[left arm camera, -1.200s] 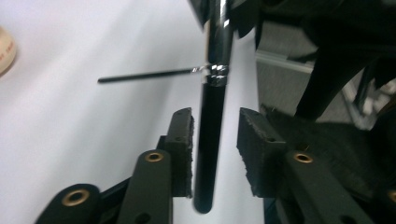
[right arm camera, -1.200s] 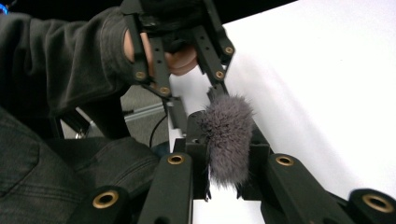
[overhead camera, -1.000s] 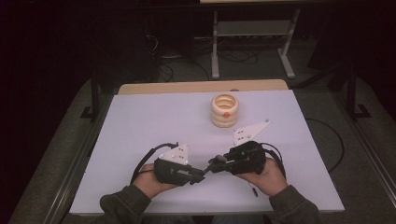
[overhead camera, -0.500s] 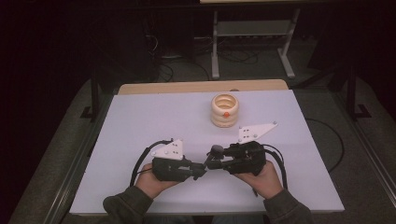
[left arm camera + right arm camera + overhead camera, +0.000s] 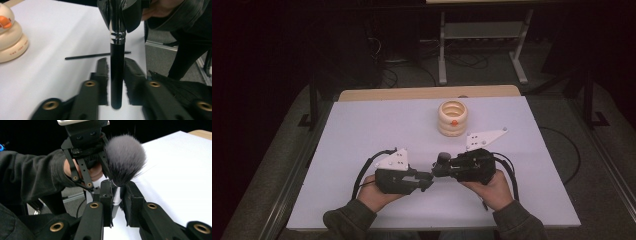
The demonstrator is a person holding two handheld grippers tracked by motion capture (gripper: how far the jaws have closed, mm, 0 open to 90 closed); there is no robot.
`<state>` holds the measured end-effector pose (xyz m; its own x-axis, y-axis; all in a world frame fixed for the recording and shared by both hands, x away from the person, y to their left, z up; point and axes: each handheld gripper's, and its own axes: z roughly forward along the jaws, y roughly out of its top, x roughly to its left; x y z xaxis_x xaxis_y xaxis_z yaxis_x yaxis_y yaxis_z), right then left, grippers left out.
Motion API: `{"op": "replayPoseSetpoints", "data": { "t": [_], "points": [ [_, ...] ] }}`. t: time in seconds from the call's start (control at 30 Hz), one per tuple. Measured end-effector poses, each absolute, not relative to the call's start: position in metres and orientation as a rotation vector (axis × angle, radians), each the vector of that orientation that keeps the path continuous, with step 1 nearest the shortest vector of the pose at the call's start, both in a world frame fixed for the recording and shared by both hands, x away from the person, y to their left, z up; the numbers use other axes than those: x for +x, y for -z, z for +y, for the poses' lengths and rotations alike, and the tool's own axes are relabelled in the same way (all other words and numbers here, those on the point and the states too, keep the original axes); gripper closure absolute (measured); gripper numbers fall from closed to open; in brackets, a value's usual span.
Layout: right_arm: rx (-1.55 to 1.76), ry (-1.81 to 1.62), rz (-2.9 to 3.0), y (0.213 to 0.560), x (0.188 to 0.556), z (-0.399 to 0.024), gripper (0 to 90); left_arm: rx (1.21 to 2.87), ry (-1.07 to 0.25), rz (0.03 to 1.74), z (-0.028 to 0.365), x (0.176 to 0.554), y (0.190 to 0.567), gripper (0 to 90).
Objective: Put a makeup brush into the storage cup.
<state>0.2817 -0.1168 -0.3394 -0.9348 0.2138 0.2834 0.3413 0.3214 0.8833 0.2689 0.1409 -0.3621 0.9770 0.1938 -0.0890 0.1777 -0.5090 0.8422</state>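
Observation:
A makeup brush with a black handle, silver ferrule and grey bristle head spans between the two grippers over the white table. My right gripper has just been closing and is shut on the ferrule just under the bristles. My left gripper has just been opening. The handle stands between its pads with a thin gap on each side. In the high view the left gripper and right gripper meet tip to tip near the table's front.
A cream stack of rings with a small orange piece on it stands at the back middle of the table, also the cream stack at the left. A thin black wand lies flat on the table beyond the brush.
Both hands have kept their place with the gripper tips meeting. The grey plates have tilted slightly since a second ago.

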Motion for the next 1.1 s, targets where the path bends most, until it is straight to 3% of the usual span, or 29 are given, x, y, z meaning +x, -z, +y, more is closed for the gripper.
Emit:
{"op": "replayPoseSetpoints", "data": {
  "t": [0.6,0.77,1.1],
  "points": [
    [-0.577,1.546,-2.620,0.331,0.284,-0.127,78.1,2.158,-0.131,0.360,0.156,0.265,0.364,51.5],
    [-0.591,1.542,-2.638,0.326,0.286,-0.132,78.1,2.123,-0.164,0.433,0.168,0.267,0.364,40.3],
    [-0.611,1.539,-2.646,0.320,0.289,-0.136,78.1,2.110,-0.221,0.505,0.191,0.271,0.370,35.0]
  ]
}}
